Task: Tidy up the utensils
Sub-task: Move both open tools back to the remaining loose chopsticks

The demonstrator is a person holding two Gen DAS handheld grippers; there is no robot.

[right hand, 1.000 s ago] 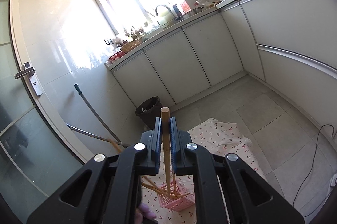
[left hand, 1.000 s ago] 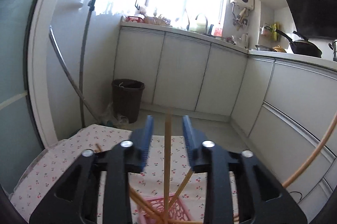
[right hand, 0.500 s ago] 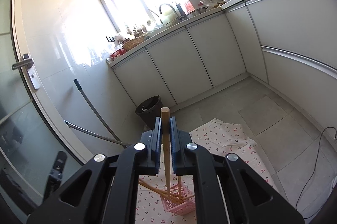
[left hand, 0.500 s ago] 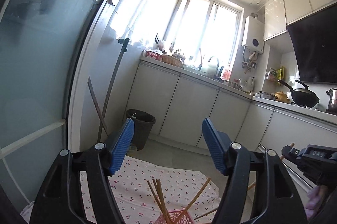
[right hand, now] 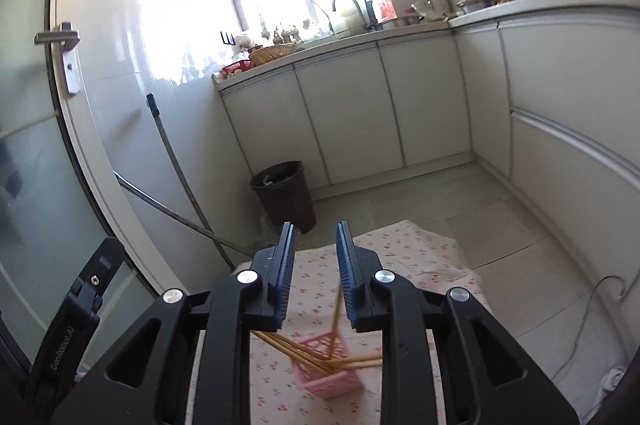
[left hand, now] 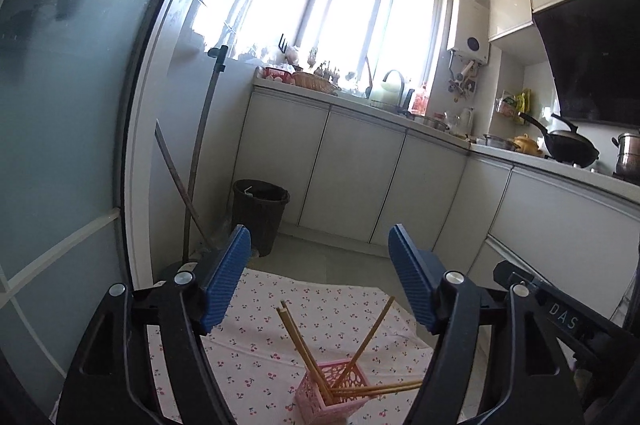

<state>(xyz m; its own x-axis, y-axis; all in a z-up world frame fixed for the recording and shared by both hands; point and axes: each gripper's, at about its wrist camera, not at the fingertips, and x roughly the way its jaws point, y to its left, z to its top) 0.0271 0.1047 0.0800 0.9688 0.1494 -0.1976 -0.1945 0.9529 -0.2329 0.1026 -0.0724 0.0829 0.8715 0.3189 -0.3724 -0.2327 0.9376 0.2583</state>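
A pink lattice basket point(left hand: 332, 391) stands on a white cloth with cherry print point(left hand: 256, 341) and holds several wooden chopsticks point(left hand: 304, 345) that lean outward. My left gripper point(left hand: 320, 265) is wide open and empty, above and behind the basket. My right gripper point(right hand: 314, 261) is open by a narrow gap. One chopstick point(right hand: 335, 321) stands in the basket point(right hand: 332, 373) just below the right fingers, free of them. The right gripper's body point(left hand: 560, 317) shows at the right edge of the left wrist view.
A dark waste bin point(left hand: 260, 209) stands by the white cabinets point(left hand: 360, 169). Two mop handles point(left hand: 200, 153) lean against the wall near a glass door point(right hand: 36, 165). A counter carries a sink, pots and a wok point(left hand: 568, 141). A cable point(right hand: 592, 309) lies on the floor tiles.
My right gripper opened and let go of the chopstick, which dropped into the basket. My left gripper opened wide, released its chopstick and rose above the basket.
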